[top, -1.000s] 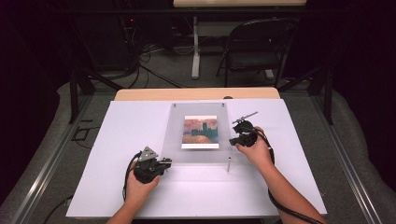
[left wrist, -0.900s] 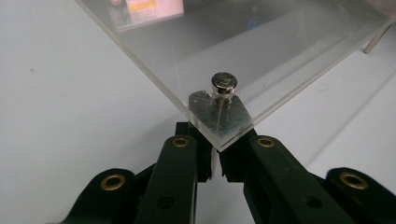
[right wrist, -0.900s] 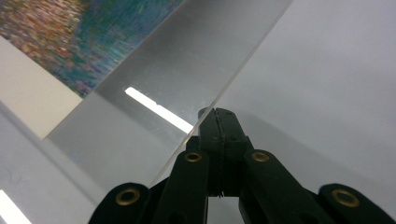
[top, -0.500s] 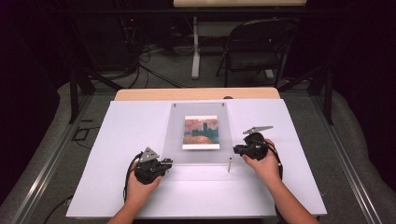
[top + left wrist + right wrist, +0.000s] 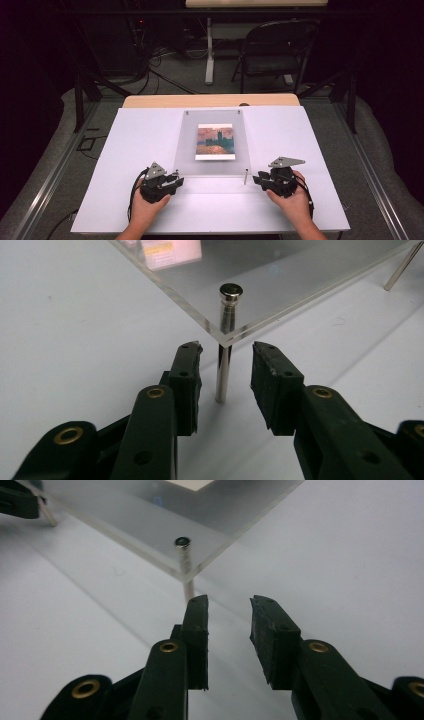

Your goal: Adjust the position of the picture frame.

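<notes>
Item: clear acrylic panel [image 5: 212, 165] with a small printed picture [image 5: 215, 142] under or within it, standing on slim metal standoff pins at mid-counter on the white counter [image 5: 125, 150]. Left claw [image 5: 172, 181] at the panel's near-left corner; in the left gripper view its jaws stand apart on either side of the near-left pin [image 5: 223, 365], not touching it. That pin passes through the corner hole, its polished cap [image 5: 231, 291] proud of the top face. Right claw [image 5: 258, 178] beside the near-right pin [image 5: 245, 177], jaws likewise apart; in the right gripper view that pin [image 5: 186, 572] lies just ahead of the jaws and to their left, apart from them. Handling, as judged: panel stiff, light, smooth-faced, liable to scratch and to slip under rubber pads; corners brittle near the holes. Pins thin, round, slick, apt to tilt or roll once freed. Suggested hold: pin shaft below the panel, square across the pads; the panel itself by its edge only.
</notes>
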